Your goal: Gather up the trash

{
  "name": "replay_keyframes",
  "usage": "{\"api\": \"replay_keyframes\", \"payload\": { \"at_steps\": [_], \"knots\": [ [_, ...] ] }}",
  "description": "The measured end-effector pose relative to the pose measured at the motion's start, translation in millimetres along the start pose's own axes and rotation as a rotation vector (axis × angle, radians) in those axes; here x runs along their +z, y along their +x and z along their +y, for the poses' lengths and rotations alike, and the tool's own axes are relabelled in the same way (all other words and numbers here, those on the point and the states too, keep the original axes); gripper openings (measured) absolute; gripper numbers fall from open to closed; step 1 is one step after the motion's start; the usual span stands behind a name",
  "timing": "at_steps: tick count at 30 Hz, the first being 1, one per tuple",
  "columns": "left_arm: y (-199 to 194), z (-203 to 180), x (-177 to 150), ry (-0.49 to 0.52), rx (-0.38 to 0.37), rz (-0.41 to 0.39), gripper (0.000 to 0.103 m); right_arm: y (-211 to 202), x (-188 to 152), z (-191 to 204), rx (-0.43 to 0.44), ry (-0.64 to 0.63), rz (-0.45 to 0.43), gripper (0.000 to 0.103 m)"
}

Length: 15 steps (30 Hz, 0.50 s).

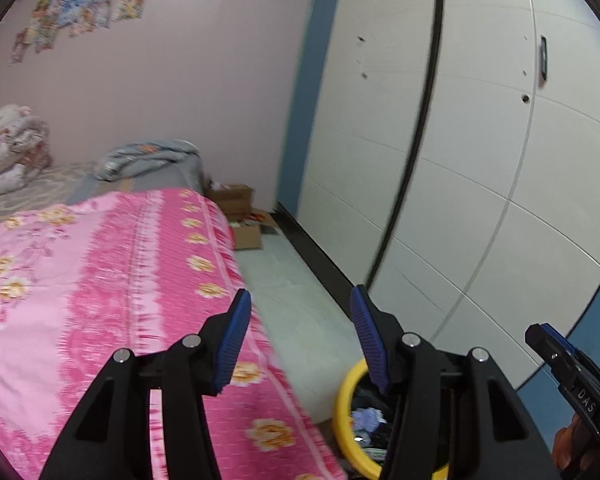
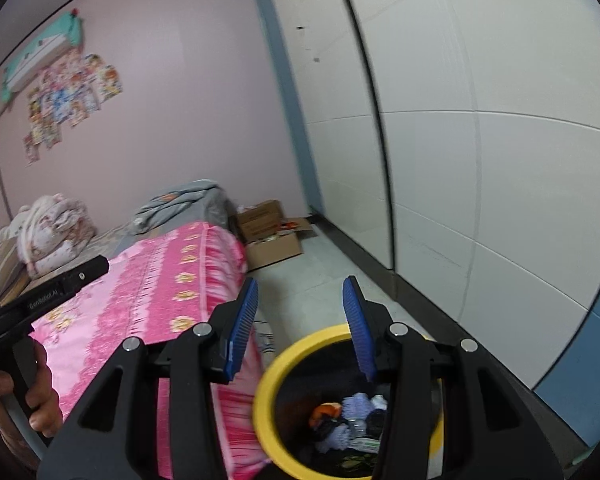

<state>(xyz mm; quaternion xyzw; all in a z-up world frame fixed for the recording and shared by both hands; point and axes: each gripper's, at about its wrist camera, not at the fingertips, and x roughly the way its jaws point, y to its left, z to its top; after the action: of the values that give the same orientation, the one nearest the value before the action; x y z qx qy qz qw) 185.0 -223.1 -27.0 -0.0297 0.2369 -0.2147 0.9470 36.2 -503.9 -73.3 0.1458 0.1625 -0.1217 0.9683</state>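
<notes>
A yellow-rimmed trash bin [image 2: 278, 364] stands on the floor beside the bed; it also shows in the left wrist view [image 1: 346, 396]. Inside lie crumpled lilac and white paper [image 2: 358, 404], an orange scrap [image 2: 326, 410] and dark bits. My right gripper [image 2: 300, 320] is open and empty, held above the bin's far rim. My left gripper [image 1: 298, 332] is open and empty, above the gap between bed and bin. The right gripper's tip also shows in the left wrist view [image 1: 548, 340]; the left gripper's body, held by a hand, shows in the right wrist view [image 2: 56, 288].
A bed with a pink flowered cover [image 1: 100, 280] fills the left. Folded quilts [image 2: 52, 232] lie at its far end. Open cardboard boxes [image 2: 272, 232] sit on the floor by the pink wall. A white wardrobe [image 1: 480, 160] runs along the right.
</notes>
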Motion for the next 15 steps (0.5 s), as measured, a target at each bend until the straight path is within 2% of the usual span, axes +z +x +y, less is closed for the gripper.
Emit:
{"api": "replay_keyframes", "payload": {
  "at_steps": [11,15],
  "knots": [
    [-98,78,-4,-0.038,0.177,-0.115,0.049,-17,-2,109,0.198,-0.124,0.021,0.042],
    [-130,101,-12,-0.038,0.244,-0.14,0.053,-25,-9,148,0.246,-0.169,0.026,0.044]
  ]
}}
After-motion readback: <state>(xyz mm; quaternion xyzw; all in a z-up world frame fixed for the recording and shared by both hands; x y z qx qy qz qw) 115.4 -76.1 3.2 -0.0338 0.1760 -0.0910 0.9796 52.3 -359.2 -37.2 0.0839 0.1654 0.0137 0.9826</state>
